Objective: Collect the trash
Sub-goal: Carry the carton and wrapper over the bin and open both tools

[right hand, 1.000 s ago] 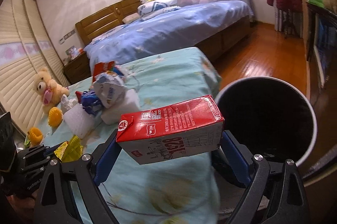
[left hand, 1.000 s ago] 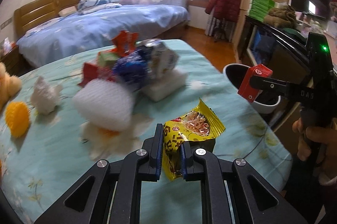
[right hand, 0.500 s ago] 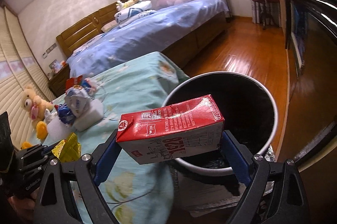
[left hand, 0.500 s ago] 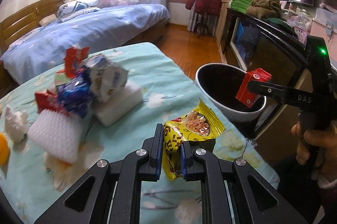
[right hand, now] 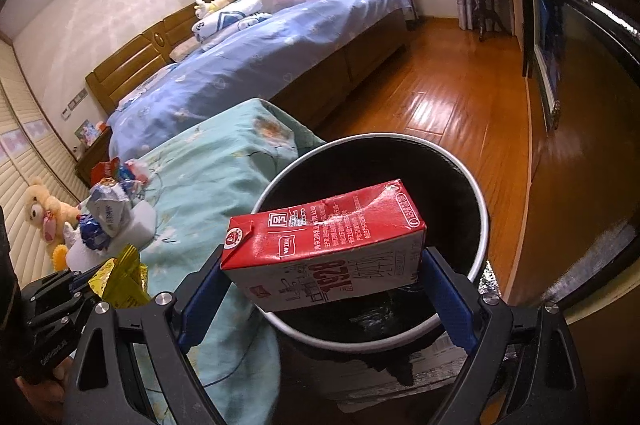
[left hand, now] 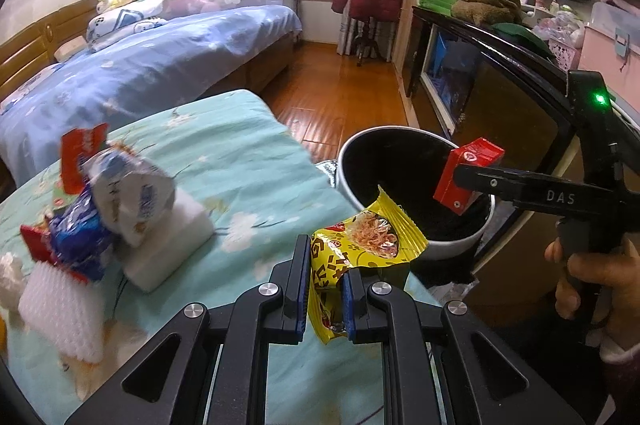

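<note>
- Left wrist view showed the bin [left hand: 416, 197] much nearer than a second earlier; it had slid from the far right edge toward the middle of my sight, so both loads were closing on the drop.
- My left gripper [left hand: 326, 285] was pinched nearly shut on the yellow packet [left hand: 360, 245], holding its lower end; the upper end stuck up free, its tip overlapping the bin's near rim in that view.
- I judged the packet not yet over the opening: the table [left hand: 240, 161] edge lay under my left jaws.
- Right wrist view had changed more: the bin's dark mouth, off to the side a second before, now lay right beneath the carton [right hand: 324, 245].
- My right gripper [right hand: 324, 289] held the carton crosswise, a pad pressing on each end, jaws spread wide by its length.
- From the left wrist view the carton [left hand: 466, 181] hung above the bin's far side, within the rim.
- My reading: the carton looked ready to drop, and the packet needed a little more travel toward the bin.
- More wrappers [left hand: 100, 201] and white foam blocks [left hand: 168, 245] lay on the table, well apart from both grippers, so the task was far from done.
</note>
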